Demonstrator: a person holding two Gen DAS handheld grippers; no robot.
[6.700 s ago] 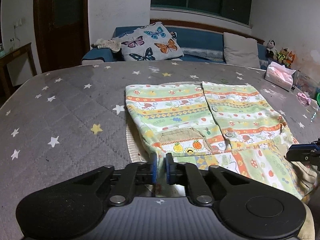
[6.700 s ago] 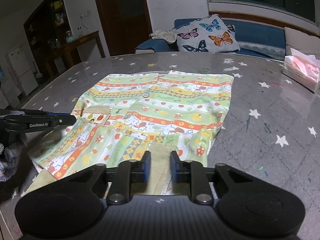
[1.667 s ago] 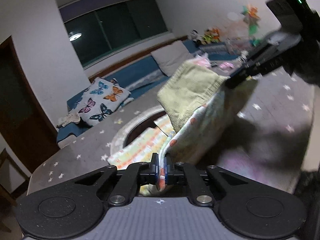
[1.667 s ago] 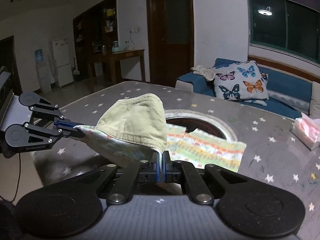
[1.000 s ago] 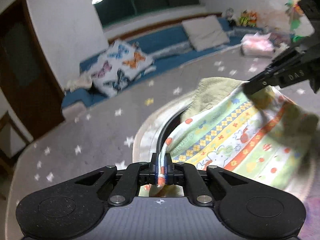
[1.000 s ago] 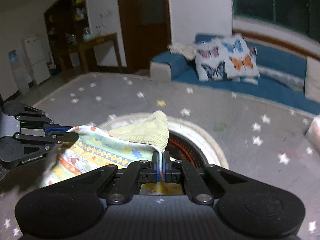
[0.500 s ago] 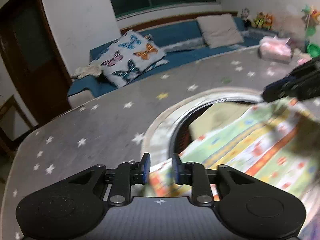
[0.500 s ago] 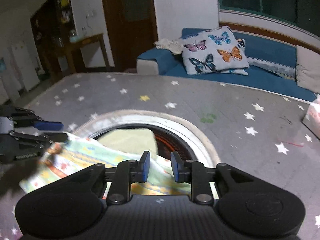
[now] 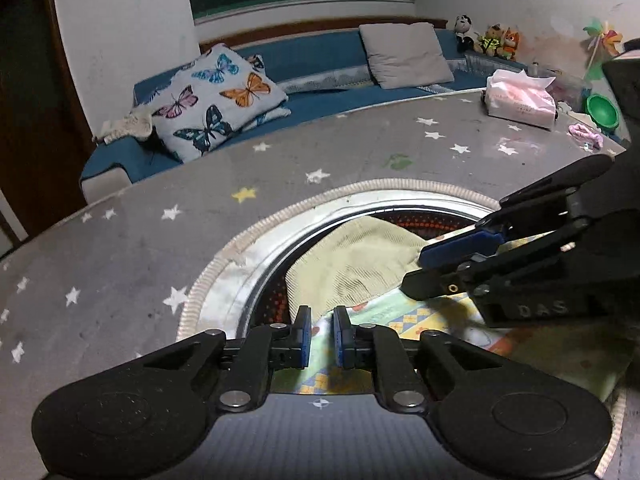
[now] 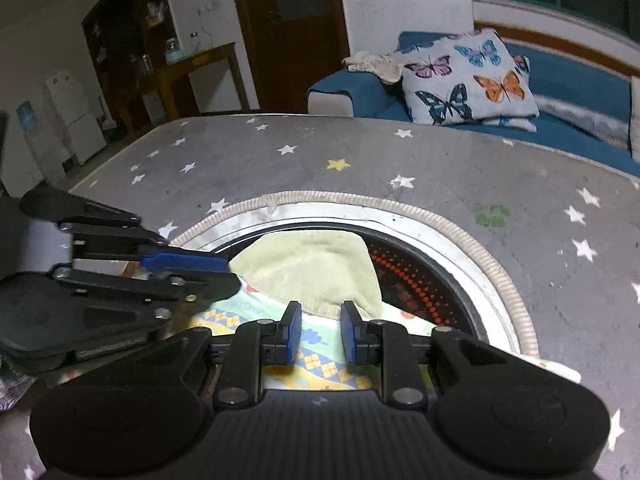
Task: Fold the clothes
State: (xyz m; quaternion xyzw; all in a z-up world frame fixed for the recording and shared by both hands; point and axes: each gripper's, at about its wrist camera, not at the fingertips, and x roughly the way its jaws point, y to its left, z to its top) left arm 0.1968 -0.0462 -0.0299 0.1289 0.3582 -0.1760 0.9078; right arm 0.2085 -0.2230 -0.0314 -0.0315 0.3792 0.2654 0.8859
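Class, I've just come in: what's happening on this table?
A person with a gripper in each hand is folding a patterned garment on the starred table. Both the left gripper and right gripper have open jaws and hold nothing. The garment lies over a round inset, its beige hem on top.

Both wrist views low, close (sharing the garment (image 9: pixel 360 264))

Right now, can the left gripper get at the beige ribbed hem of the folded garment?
Probably yes. The left gripper is open just short of the beige ribbed hem, with nothing between them. The right gripper hovers beside the hem and might crowd it.
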